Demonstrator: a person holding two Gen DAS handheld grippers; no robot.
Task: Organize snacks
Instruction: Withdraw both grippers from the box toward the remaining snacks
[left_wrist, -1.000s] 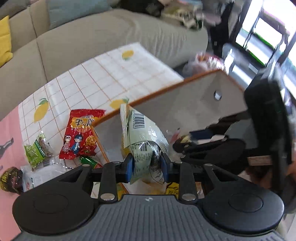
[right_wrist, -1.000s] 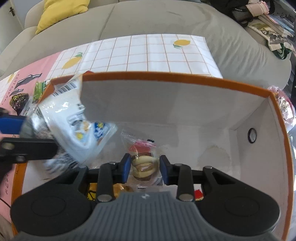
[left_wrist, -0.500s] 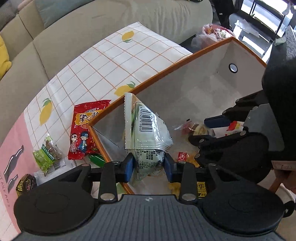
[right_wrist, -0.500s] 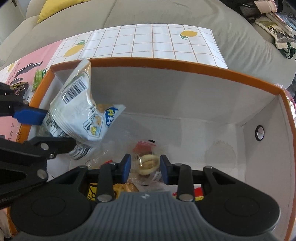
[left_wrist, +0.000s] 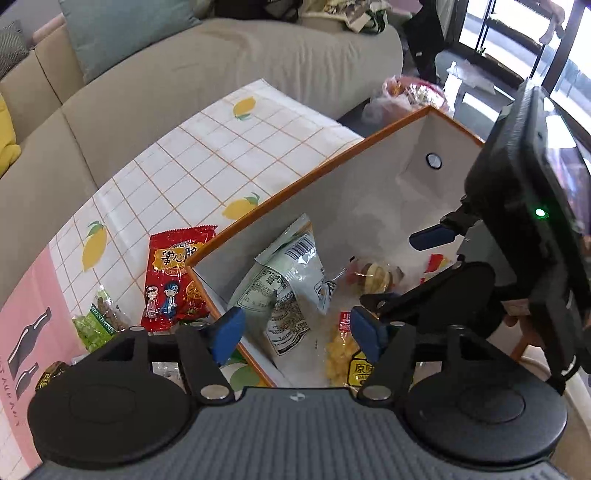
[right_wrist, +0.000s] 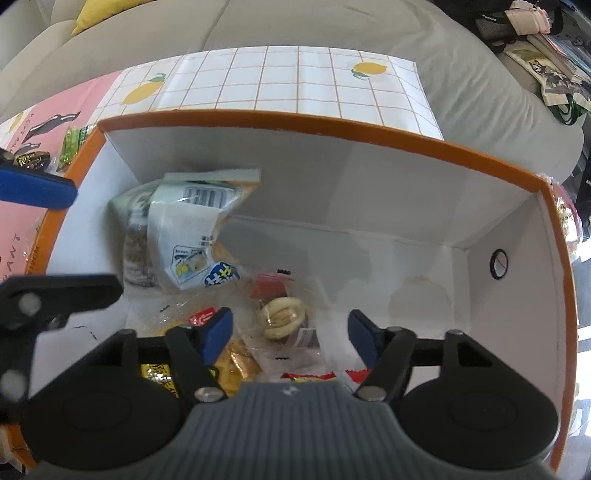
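**Releasing two snacks cleanly into the box**

Letting go is the step in hand, and both hands are at it together. The left gripper hangs over the near-left corner of the white cardboard box with the orange rim, and its jaws have just been opening: they stand well apart, with nothing pressed between them. The pale green-and-white foil snack bag with a barcode lies below them inside the box, leaning toward the left wall.

The right gripper points down into the same box, and its jaws have just been opening too; the clear plastic packet of ring-shaped biscuits sits on the box floor between the parted pads, touched by neither as far as I can tell.

To finish well, I judge that each hand should lift straight up before moving sideways, so no pad catches a crinkled bag edge and drags it back out. The left should mind the orange rim close by its left pad.

More remains outside on the lemon-print tiled surface: a red printed snack bag just beside the box wall, and a small green packet of raisins near it. The red bag looks like the easiest next pick for the left hand.
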